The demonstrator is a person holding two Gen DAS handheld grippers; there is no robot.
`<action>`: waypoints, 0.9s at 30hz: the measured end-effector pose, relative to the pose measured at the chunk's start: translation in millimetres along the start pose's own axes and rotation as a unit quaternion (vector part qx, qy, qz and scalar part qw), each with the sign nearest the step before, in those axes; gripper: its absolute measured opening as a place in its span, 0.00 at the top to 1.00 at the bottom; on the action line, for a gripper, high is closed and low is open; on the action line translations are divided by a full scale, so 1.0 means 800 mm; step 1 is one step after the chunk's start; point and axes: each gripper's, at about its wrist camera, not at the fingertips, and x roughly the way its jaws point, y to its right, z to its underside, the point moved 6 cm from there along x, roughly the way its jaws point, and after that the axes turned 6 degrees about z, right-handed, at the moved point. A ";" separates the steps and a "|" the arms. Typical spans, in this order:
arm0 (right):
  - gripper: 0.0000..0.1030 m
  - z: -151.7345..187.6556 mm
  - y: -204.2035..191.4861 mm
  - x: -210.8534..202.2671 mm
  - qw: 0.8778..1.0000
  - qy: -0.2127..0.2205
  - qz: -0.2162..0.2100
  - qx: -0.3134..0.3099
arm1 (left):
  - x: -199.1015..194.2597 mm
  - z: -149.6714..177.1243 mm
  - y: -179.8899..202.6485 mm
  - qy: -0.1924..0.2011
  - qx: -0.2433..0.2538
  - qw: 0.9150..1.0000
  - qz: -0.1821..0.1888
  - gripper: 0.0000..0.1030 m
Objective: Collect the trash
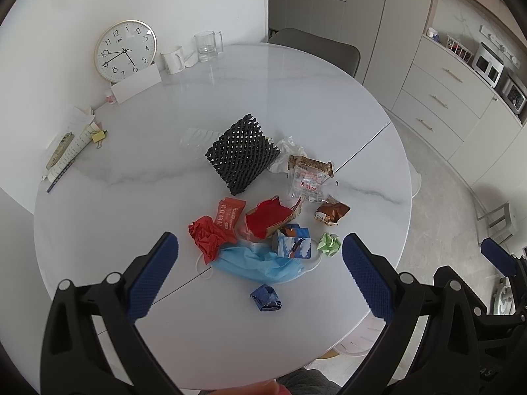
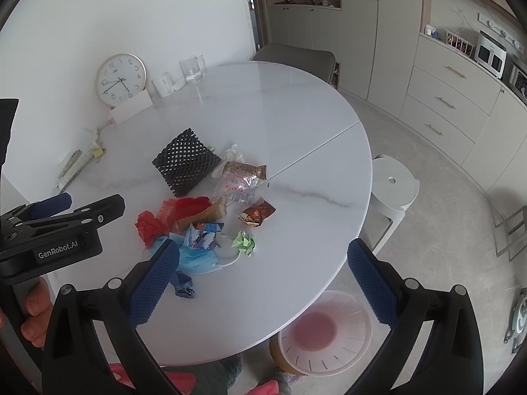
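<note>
Nothing picked yet. Your left tongs (image 1: 260, 275) and right tongs (image 2: 263, 278) gape wide, empty, above the trash pile (image 1: 263, 230) on the table (image 1: 296, 98). Next: drop onto the nearest piece, probably the blue wrapper (image 1: 266, 298); bin (image 2: 324, 329) sits below the table edge.

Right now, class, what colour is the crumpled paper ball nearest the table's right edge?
Light green paper ball, clearest in the left wrist view.

Round white marble-look table (image 1: 296, 98), seam across the top. Clustered near the front edge: black foam net (image 1: 242, 154), crumpled white plastic (image 1: 290, 146), clear snack bag (image 1: 308, 177), brown wrapper (image 1: 332, 213), red tissue paper (image 1: 209, 235), orange packet (image 1: 230, 215), torn red-lined carton (image 1: 271, 215), small blue box (image 1: 293, 242), blue face mask (image 1: 260, 265), green paper ball (image 1: 329, 244), dark blue wrapper (image 1: 266, 298). Along the wall side: clock (image 1: 125, 49), white card (image 1: 136, 83), white mug (image 1: 172, 59), glass mug (image 1: 207, 46), papers (image 1: 70, 141).
</note>
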 end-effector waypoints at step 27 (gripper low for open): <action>0.02 0.001 -0.004 0.001 1.000 -0.004 -0.001 0.001 | 0.004 0.001 -0.005 -0.004 -0.002 1.000 0.001 0.07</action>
